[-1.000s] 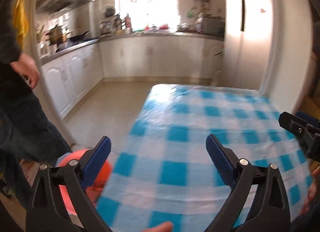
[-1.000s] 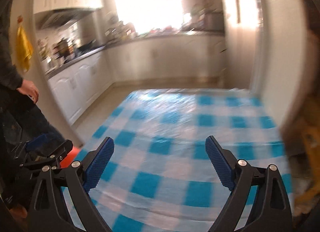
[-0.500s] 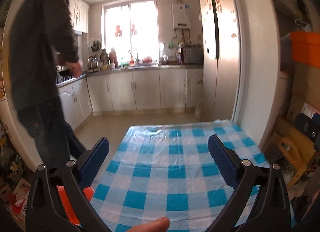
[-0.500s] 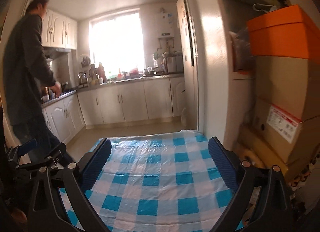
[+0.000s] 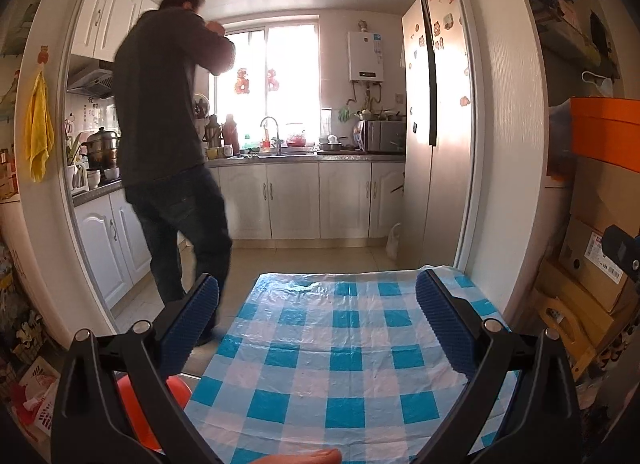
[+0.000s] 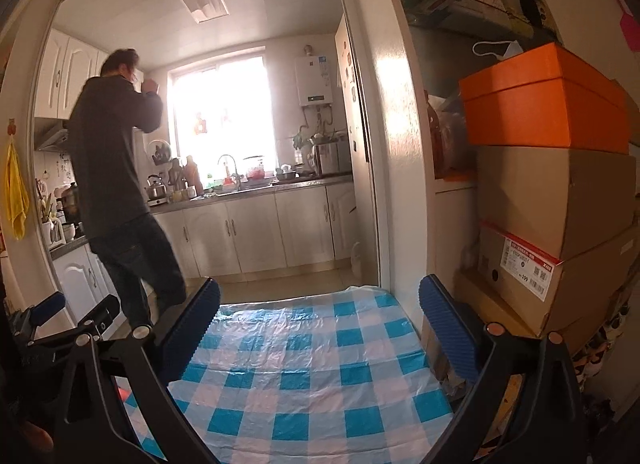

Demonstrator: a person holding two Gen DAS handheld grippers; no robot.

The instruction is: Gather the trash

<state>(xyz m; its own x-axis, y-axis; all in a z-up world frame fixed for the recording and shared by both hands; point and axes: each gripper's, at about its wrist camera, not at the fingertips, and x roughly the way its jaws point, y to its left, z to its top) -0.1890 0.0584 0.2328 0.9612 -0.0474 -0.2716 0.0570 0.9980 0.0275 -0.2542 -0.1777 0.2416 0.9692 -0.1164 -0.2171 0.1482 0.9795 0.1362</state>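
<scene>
Oddly, no trash shows on the checked table (image 5: 344, 348), so its weight, softness and best gripping spot cannot be judged, while the left gripper (image 5: 316, 324) and right gripper (image 6: 320, 328), which has just been opening, both gape empty.

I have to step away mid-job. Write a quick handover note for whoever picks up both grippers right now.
Left gripper: open, nothing between its fingers.
Right gripper: open and empty, jaws have just been opening wider.
Both hang over the blue checked tablecloth, which shows no trash in either view.
An orange-red container sits low beside the table's left edge; contents hidden.
A person stands in the kitchen.
Left: find trash, if any remains.
</scene>
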